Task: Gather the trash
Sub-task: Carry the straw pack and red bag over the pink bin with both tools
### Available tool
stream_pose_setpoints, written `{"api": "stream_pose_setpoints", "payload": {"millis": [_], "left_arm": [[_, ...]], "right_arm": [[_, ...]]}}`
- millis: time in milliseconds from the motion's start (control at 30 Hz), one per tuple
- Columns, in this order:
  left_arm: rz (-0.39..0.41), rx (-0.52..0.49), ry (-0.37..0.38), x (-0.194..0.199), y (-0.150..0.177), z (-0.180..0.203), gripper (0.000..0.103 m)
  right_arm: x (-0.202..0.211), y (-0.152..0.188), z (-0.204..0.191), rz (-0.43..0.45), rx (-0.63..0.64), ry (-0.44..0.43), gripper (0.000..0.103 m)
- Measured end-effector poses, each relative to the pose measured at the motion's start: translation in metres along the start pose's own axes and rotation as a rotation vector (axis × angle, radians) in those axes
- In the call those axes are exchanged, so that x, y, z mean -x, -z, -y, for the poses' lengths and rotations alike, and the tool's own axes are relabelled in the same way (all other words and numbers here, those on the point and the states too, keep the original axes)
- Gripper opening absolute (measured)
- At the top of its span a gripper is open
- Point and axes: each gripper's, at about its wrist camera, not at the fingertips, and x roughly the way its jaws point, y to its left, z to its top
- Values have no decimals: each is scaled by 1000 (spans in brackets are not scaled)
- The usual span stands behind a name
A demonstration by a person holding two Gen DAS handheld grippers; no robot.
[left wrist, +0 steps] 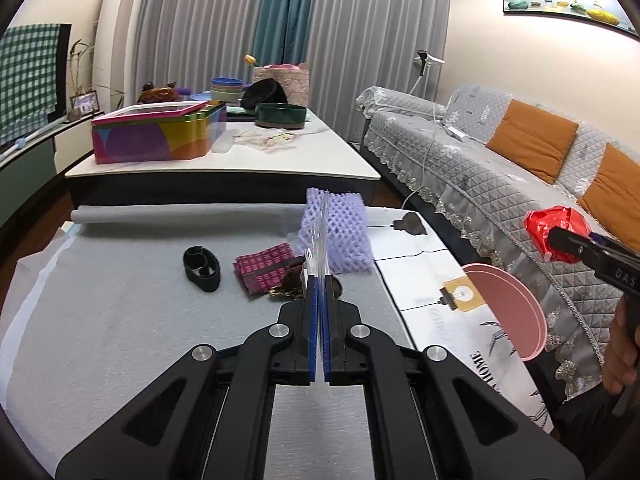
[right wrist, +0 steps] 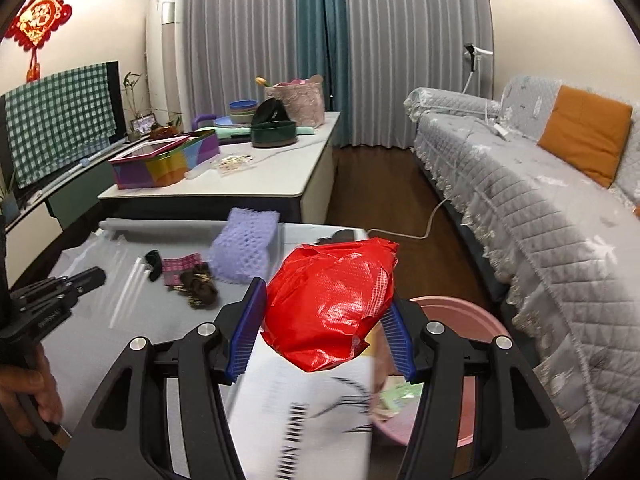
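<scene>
My right gripper (right wrist: 324,308) is shut on a crumpled red plastic bag (right wrist: 332,304) and holds it in the air over the table's right edge, above the pink basin (right wrist: 472,316). The bag also shows in the left wrist view (left wrist: 556,232), above the basin (left wrist: 508,304). My left gripper (left wrist: 320,280) is shut on a clear plastic bag (left wrist: 320,232), held above the grey table cover (left wrist: 120,320). On the table lie a purple foam net (left wrist: 340,232), a pink patterned wrapper (left wrist: 264,268), a brown crumpled wrapper (left wrist: 292,280) and a black plastic piece (left wrist: 202,264).
A grey covered sofa (right wrist: 540,200) with orange cushions stands to the right. Behind is a white coffee table (left wrist: 224,168) with a colourful tin box (left wrist: 160,132), bowls and a black container. The basin holds some paper scraps (right wrist: 400,396).
</scene>
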Motion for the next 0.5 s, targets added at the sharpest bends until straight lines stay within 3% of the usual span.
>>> {"api": "stream_pose_setpoints", "payload": {"millis": [267,500], "left_arm": [[7,11,29,2,-3,12,2],[-1,-22,50,-1,-7,29,2]], "right_arm": [[-1,5,49,-2,-48,58,56],[-13,23,70,-15,-93,81,56]]}}
